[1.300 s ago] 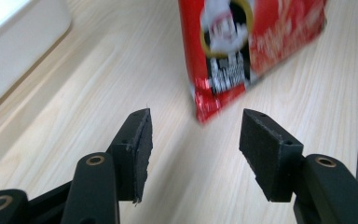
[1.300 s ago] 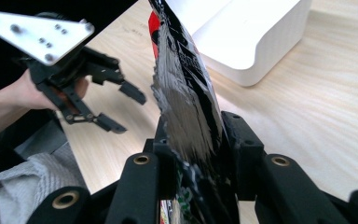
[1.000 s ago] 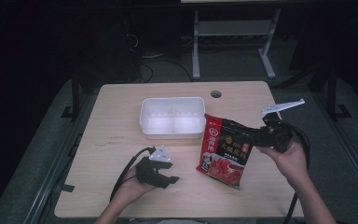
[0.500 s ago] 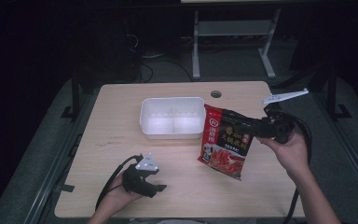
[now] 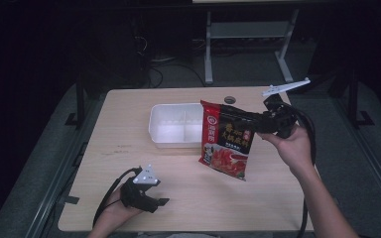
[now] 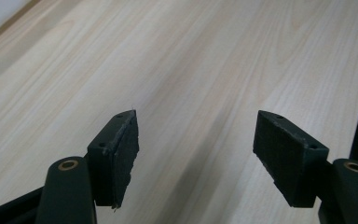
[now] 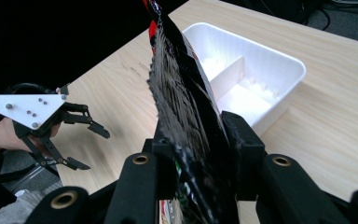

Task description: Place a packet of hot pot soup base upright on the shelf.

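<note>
Right gripper (image 5: 248,122) clamping the upper edge of a red, glossy, crinkled plastic sauce pouch (image 5: 226,145), printed with food pictures, dangling clear of the pale wood-grain table (image 5: 278,198). Just beyond the jaws, sitting low: a white, matte, rectangular plastic container (image 5: 174,124) split by a divider. Left gripper (image 5: 159,204), well apart near the table's front edge, jaws having just been opening, gaping wide with nothing between the flat black pads (image 6: 286,158).

Risking, probably: slick film sliding out of a thin edge grip; limp pouch swinging, catching the container's rim, tipping it.
</note>
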Tool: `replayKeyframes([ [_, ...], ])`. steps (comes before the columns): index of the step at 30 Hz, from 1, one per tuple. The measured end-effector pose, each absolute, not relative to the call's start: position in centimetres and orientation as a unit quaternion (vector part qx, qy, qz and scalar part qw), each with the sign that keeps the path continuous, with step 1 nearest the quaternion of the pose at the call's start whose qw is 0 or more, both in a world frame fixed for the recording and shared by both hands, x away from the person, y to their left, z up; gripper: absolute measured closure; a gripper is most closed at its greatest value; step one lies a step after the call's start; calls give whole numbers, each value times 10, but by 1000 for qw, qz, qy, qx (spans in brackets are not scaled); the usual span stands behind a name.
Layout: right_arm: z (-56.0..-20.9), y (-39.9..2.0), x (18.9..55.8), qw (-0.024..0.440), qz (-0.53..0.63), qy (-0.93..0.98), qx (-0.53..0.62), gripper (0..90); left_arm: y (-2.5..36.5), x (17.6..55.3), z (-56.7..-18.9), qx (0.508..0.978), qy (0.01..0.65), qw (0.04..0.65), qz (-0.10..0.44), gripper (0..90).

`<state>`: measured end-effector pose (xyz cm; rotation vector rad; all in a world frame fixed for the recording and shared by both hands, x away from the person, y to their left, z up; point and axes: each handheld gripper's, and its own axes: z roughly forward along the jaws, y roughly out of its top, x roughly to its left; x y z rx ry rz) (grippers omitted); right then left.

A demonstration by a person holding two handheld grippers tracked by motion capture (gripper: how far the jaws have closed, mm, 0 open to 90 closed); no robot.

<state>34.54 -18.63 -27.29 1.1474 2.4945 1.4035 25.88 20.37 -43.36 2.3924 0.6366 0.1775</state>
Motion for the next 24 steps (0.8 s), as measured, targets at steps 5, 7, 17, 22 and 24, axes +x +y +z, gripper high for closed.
replayKeyframes([
  [5, -266, -170, 355, 28, 454, 812, 367, 677, 211, 260, -434, 907, 249, 330, 72, 307],
  [7, -263, -163, 358, 28, 451, 814, 364, 677, 212, 261, -435, 908, 250, 327, 71, 305],
  [17, -251, -134, 376, 32, 446, 819, 360, 677, 217, 263, -437, 907, 252, 327, 78, 295],
  [22, -248, -121, 384, 35, 448, 818, 360, 676, 220, 264, -440, 907, 255, 326, 78, 293],
  [24, -246, -116, 387, 35, 445, 820, 359, 676, 219, 264, -440, 908, 253, 325, 77, 293],
])
